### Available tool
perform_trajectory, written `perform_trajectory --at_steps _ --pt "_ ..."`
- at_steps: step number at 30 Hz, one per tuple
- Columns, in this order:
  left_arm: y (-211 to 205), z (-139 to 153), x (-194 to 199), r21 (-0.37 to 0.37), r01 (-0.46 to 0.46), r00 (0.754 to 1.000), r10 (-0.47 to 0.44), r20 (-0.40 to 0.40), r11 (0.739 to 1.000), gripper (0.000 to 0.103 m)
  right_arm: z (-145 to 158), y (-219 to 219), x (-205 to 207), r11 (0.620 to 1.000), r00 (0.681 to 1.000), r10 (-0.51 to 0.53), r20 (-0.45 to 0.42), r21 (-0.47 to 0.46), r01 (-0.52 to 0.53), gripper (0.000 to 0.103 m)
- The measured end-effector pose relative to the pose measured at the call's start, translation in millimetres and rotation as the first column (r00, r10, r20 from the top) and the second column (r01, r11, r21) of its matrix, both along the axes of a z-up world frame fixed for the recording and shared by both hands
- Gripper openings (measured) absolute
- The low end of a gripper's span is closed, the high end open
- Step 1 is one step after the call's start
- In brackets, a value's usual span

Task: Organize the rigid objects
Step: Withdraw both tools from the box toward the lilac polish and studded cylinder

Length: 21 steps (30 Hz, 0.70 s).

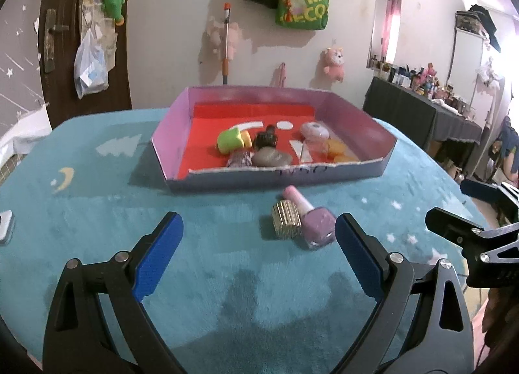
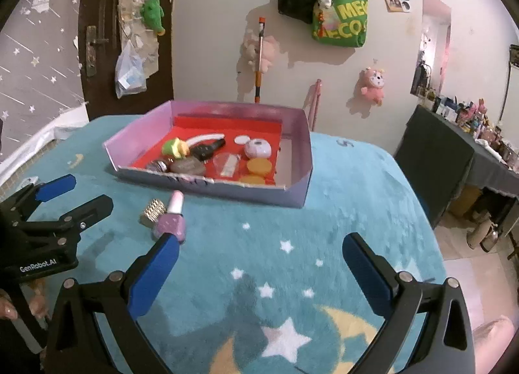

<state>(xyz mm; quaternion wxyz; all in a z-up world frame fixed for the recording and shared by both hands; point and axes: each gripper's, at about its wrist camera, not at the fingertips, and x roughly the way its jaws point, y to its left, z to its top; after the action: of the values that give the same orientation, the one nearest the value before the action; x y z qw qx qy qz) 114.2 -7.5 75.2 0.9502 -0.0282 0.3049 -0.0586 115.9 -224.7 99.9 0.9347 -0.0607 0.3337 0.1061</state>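
A purple nail polish bottle (image 1: 313, 220) (image 2: 171, 220) with a pink cap lies on the blue cloth, touching a gold studded block (image 1: 285, 224) (image 2: 152, 210). Both sit in front of a shallow box (image 1: 360, 121) (image 2: 301, 153) with lilac walls and a red floor. My left gripper (image 1: 259, 219) (image 2: 81, 193) is open and holds nothing; the bottle lies just ahead of its right finger. My right gripper (image 2: 262, 239) (image 1: 462, 203) is open too, with only cloth between its fingers and the bottle by its left fingertip.
In the box lie a green toy (image 1: 232, 141), a dark bottle (image 1: 266, 139), a grey stone (image 1: 271, 158), a pink round case (image 2: 258, 148) and orange discs (image 2: 259, 166). The cloth's rounded edge drops off at the right toward a dark table (image 2: 434, 160) crowded with bottles.
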Motion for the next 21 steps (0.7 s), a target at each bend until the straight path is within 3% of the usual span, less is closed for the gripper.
perform_trajectory --at_steps 12,21 --pt "-8.2 -20.1 2.3 0.020 0.009 0.999 -0.008 -0.034 1.000 0.096 -37.4 -8.9 9.3 0.998 0.997 -0.059 -0.042 -0.001 0.059 0.103" --pt "-11.8 -23.7 4.9 0.043 0.006 0.998 -0.003 -0.059 0.999 0.096 -42.9 -10.8 12.0 0.997 0.995 -0.075 -0.069 -0.001 0.075 0.103"
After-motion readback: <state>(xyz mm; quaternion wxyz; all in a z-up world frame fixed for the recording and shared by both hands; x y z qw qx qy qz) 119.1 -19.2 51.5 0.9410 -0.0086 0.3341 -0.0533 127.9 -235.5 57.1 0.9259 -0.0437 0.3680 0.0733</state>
